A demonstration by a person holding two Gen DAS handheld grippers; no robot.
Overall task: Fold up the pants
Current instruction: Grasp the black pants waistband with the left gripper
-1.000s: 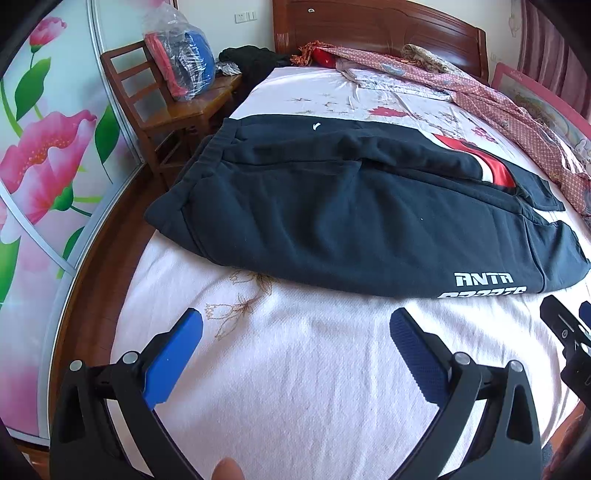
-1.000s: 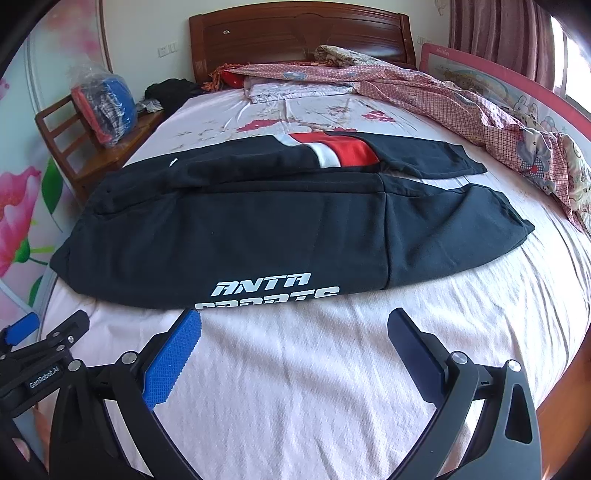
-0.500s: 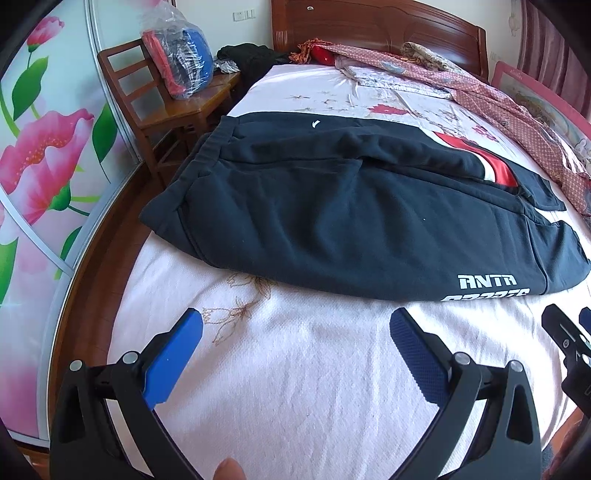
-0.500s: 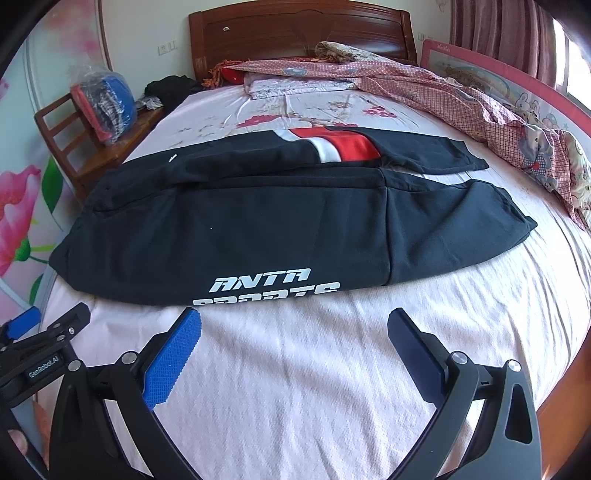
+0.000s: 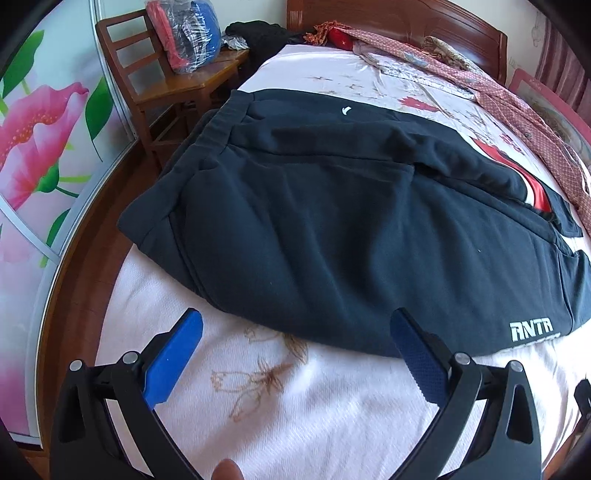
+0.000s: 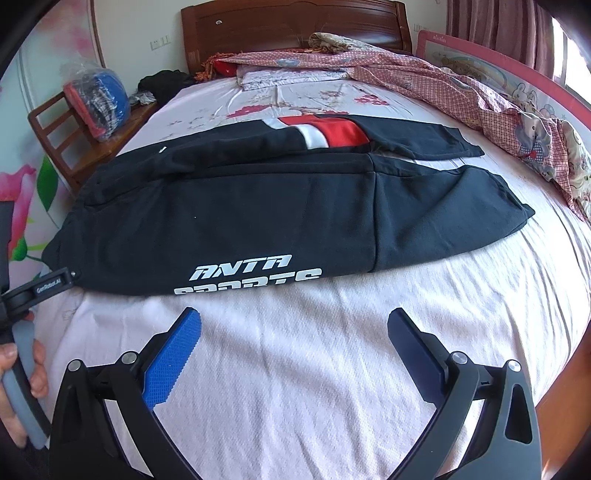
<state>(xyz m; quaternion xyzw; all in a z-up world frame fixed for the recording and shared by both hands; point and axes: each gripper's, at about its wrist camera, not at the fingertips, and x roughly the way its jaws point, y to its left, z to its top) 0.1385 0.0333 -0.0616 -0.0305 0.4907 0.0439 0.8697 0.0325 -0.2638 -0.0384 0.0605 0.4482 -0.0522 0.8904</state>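
Presently the pants (image 6: 236,210), dark with white lettering near the front hem line and a red-and-white panel on the far leg, lie spread crosswise on the bed (image 6: 332,369), waistband (image 5: 218,125) toward the left edge and the cuffs (image 6: 509,210) toward the right. Both legs run roughly side by side with a narrow gap opening toward the cuffs, which suggests the garment was laid flat so that one leg can be brought over the other; no fold appears made yet. The left hand-held gripper (image 5: 295,354) hovers over bare sheet just short of the near hem at the waist end, jaws spread wide and holding nothing. The right hand-held gripper (image 6: 293,350) stands likewise released and empty, just in front of the lettering, nearer the middle of the leg. In my judgement this paired placement along the near edge prepares a two-point pinch, so that the long hem lifts evenly rather than sagging. A hand (image 6: 14,391) grips the left tool's handle at the edge of the right view. Beyond the garment, a checked quilt (image 6: 461,92) is heaped toward the headboard (image 6: 295,29), and a wooden chair (image 5: 162,81) carrying a plastic-wrapped bundle (image 5: 188,33) stands beside the bed, clear of the work.
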